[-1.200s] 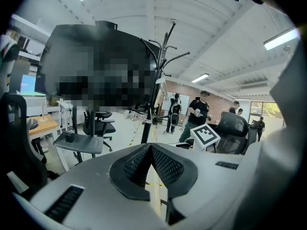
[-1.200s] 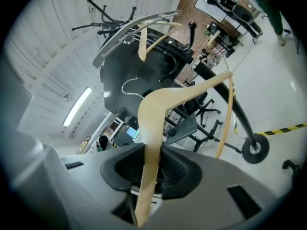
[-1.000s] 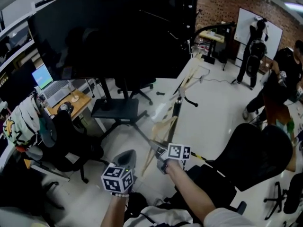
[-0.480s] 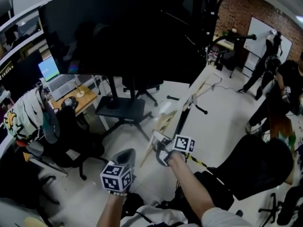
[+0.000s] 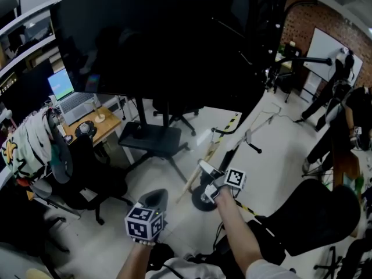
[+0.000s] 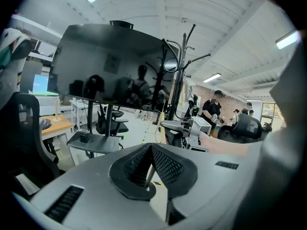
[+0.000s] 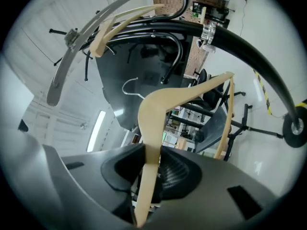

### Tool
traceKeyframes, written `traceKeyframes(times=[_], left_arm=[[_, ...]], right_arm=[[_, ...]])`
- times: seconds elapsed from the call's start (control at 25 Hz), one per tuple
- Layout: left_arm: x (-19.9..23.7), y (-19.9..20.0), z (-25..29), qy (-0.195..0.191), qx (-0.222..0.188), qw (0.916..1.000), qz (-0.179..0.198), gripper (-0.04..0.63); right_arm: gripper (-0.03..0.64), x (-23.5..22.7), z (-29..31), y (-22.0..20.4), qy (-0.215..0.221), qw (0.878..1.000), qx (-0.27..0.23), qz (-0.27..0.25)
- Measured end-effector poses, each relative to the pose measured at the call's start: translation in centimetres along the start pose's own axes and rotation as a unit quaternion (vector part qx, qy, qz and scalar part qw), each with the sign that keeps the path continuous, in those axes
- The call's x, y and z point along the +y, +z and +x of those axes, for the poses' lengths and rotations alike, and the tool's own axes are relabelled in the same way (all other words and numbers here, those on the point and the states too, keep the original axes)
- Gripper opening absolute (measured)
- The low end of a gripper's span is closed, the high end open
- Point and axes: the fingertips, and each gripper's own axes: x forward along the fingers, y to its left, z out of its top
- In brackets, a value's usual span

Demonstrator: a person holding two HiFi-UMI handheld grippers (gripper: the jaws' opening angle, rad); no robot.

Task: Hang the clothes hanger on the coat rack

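Observation:
A light wooden hanger (image 7: 158, 109) with a metal hook (image 7: 128, 87) is clamped by one arm in my right gripper (image 7: 149, 163). In the head view that gripper (image 5: 207, 171) is over the black coat rack's round base (image 5: 200, 199), and the hanger (image 5: 239, 139) slants up to the right along the pole (image 5: 231, 153). The rack's pole (image 7: 235, 38) and curved hooks (image 7: 170, 56) cross the right gripper view. My left gripper (image 5: 153, 200) is lower left, shut with nothing in it (image 6: 148, 153); the coat rack (image 6: 178, 75) stands ahead of it.
A large dark screen on a wheeled stand (image 5: 157, 45) fills the upper middle. Black office chairs (image 5: 87, 173) (image 5: 311, 211) stand on both sides. A desk with a laptop (image 5: 64, 95) is at left. People (image 5: 340, 106) stand at the far right. Another wooden hanger (image 7: 120, 18) shows near the rack's top.
My right gripper has carried the hanger to the right, up to the coat rack's pole, and rolled somewhat. The left gripper has shifted only a little.

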Motion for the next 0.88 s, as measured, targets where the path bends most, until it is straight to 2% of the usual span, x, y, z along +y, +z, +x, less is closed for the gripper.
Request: traceKeyframes(times=[0.32,0.88], left_arm=[[1.4,-0.1,1.0,0.000,0.005,0.9999,-0.011,-0.011],[1.1,-0.5,5.5,-0.034,0.030,0.9989,-0.007,-0.011]], right_arm=[[0.117,-3.9,-0.3,3.1,-0.011,0.999,-0.022,0.033],[0.117,-8.4,-1.1,5.3,0.017,0.994,-0.054,0.096]])
